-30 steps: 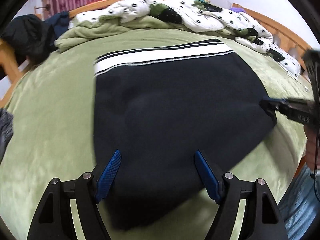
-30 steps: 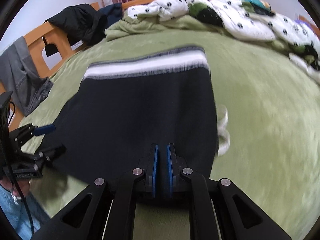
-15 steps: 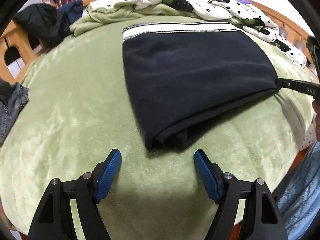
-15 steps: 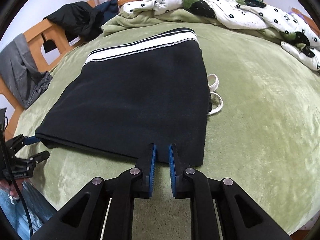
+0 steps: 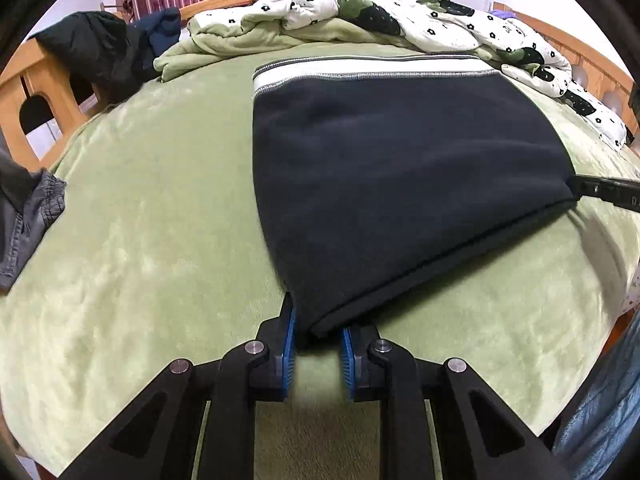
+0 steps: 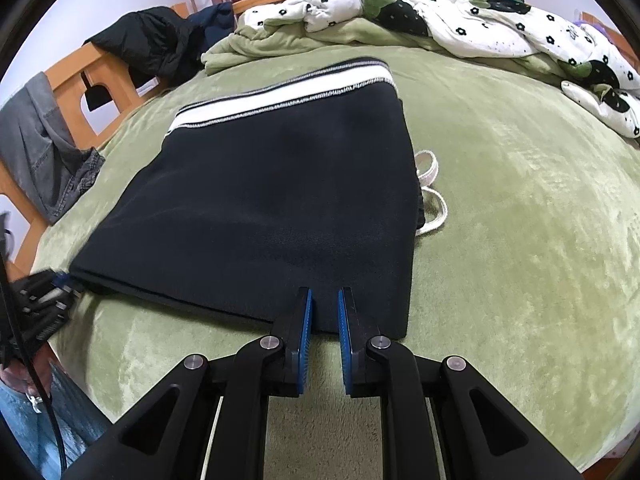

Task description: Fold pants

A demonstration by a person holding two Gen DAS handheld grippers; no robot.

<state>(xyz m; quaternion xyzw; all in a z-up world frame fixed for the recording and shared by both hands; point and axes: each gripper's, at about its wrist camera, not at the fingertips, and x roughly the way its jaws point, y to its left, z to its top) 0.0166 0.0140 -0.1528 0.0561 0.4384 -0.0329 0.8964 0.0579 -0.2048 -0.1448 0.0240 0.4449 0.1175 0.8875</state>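
The black pants (image 5: 392, 168) lie folded flat on the green blanket (image 5: 140, 240), white-striped waistband (image 5: 368, 70) at the far end. They also show in the right wrist view (image 6: 272, 200), with a white drawstring (image 6: 430, 192) poking out at the right. My left gripper (image 5: 316, 336) is narrowed around the near left corner of the fold, with a small gap left between the pads. My right gripper (image 6: 322, 312) is slightly open at the near right edge, the cloth between its fingers. Each gripper shows in the other's view, the right one (image 5: 600, 190) and the left one (image 6: 44, 300).
A crumpled white flowered duvet (image 5: 400, 12) and a green blanket heap (image 5: 224, 48) lie at the head of the bed. Dark jackets (image 5: 100, 52) hang on the wooden bed frame (image 5: 36, 92) at left. Grey trousers (image 5: 24, 216) hang over the left edge.
My left gripper has moved in to the near left corner of the fold and closed most of the way around it. My right gripper has opened a little on the near edge.
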